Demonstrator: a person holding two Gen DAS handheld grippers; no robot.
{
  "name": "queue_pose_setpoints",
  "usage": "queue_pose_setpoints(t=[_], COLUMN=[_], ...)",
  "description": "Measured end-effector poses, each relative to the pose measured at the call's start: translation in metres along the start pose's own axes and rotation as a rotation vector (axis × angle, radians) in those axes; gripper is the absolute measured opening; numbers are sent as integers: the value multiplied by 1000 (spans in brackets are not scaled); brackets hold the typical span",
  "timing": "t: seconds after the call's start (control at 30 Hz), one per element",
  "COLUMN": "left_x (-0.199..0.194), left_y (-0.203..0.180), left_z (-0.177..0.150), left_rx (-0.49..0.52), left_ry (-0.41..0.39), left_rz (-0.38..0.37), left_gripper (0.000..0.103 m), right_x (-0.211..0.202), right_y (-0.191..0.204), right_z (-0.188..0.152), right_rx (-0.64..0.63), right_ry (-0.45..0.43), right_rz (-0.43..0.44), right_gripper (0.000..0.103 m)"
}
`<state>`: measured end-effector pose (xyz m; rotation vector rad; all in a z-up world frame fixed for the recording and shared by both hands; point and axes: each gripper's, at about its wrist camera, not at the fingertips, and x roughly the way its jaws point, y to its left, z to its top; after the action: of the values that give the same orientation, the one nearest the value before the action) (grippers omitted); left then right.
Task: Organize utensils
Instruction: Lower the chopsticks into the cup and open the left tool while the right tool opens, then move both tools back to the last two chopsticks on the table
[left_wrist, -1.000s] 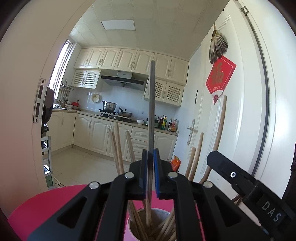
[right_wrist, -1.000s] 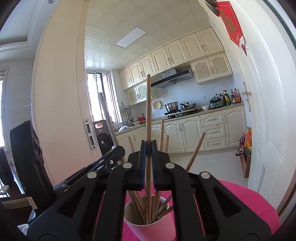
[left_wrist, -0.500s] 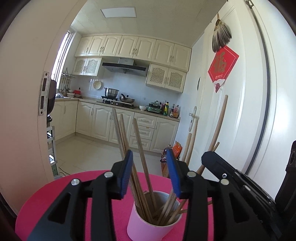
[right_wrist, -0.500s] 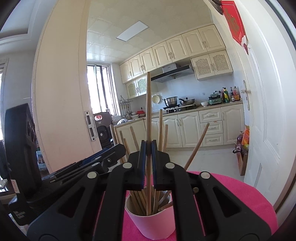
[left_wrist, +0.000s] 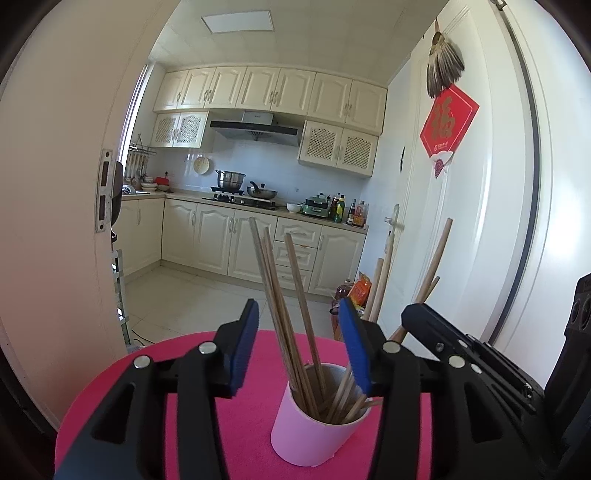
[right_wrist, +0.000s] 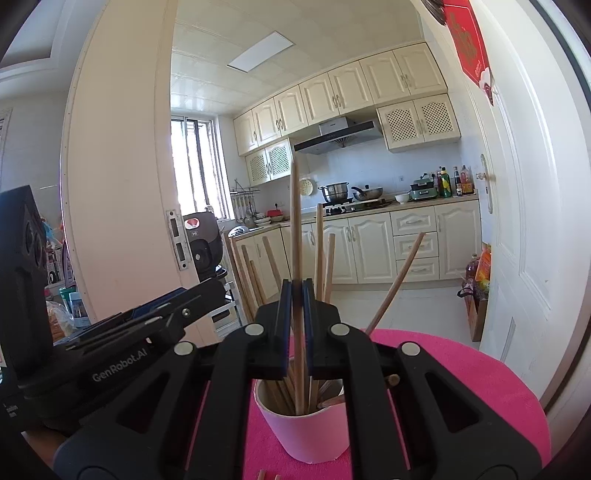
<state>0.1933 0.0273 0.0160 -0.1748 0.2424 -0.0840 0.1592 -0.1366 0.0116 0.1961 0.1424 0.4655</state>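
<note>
Left wrist view: left gripper (left_wrist: 299, 347) jaws just spread apart, released, nothing pinched; dark chopstick held a second ago now gone from between them, dropped among chopsticks (left_wrist: 284, 314) in pink cup (left_wrist: 314, 432) on pink surface (left_wrist: 122, 398). Right wrist view: right gripper (right_wrist: 296, 325) clenched on pale chopstick (right_wrist: 295, 229), upright, tip inside cup, not yet let go.

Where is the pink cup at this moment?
The pink cup stands on the pink table top, low and central in both wrist views, full of wooden chopsticks, just beyond both grippers.
</note>
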Motion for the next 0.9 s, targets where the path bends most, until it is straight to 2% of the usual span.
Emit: queue_pose_setpoints(t=[0.1, 0.17, 0.23, 0.37, 0.43, 0.9], left_x=[-4, -8, -12, -23, -30, -75], left_y=[-1, -2, -3, -2, -2, -16], left_z=[1, 1, 0, -1, -1, -5], left_rx=[3, 10, 19, 24, 29, 75], left_ry=[11, 14, 20, 32, 33, 47], left_rz=[7, 9, 12, 18, 23, 34], left_gripper=[50, 53, 54, 56, 58, 60], right_x=[-5, -10, -16, -29, -37, -85], right_y=[2, 4, 6, 4, 2, 7], right_z=[1, 2, 2, 5, 6, 9], right_rx=[-4, -13, -19, -12, -9, -19], right_ry=[1, -1, -8, -16, -24, -16], right_rz=[-9, -18, -29, -44, -50, -77], right_gripper=[8, 12, 21, 31, 48, 50])
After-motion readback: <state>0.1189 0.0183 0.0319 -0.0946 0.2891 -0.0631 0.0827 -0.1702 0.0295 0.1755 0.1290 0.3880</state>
